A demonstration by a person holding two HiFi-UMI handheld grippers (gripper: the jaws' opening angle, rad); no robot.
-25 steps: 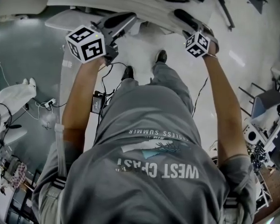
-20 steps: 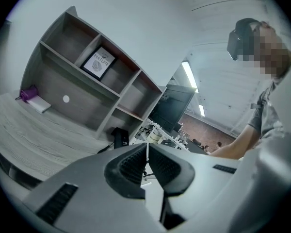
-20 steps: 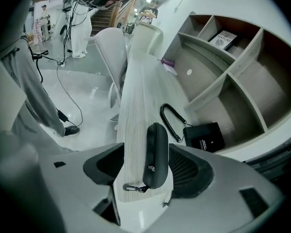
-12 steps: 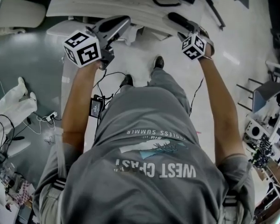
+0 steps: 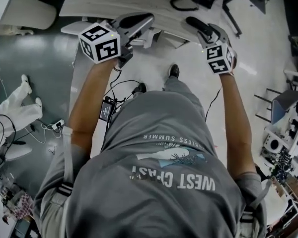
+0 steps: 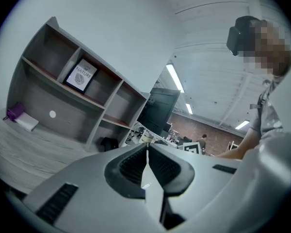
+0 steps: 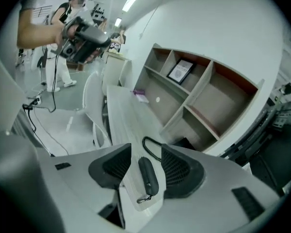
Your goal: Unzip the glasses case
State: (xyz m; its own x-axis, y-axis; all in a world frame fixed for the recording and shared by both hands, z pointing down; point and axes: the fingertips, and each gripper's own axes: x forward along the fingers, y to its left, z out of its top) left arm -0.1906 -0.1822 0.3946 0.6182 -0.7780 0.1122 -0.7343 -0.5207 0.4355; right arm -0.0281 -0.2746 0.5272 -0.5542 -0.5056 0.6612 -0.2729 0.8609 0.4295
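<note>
The black zipped glasses case (image 7: 148, 174) lies on the pale wooden table (image 7: 117, 111) near its front corner, its pull tab toward me. My right gripper (image 7: 146, 152) hangs well above it and points down. The case shows in the gap between the jaws, which are closing and touch nothing. In the head view the right gripper (image 5: 201, 28) is at the table edge. My left gripper (image 6: 146, 154) is shut with nothing in it and points nearly level over the table; the head view has it (image 5: 134, 24) at upper left.
A grey shelf unit (image 7: 203, 93) with a framed picture (image 6: 80, 75) stands at the back of the table. A black cord loop (image 7: 152, 148) lies beyond the case. A purple item (image 6: 14, 111) sits far left. A monitor (image 6: 157, 110) is behind, and cables (image 5: 109, 108) lie on the floor.
Both grippers have risen. The right one has lifted away from the table edge and its cube now sits lower right in the head view. The left cube has shifted right.
</note>
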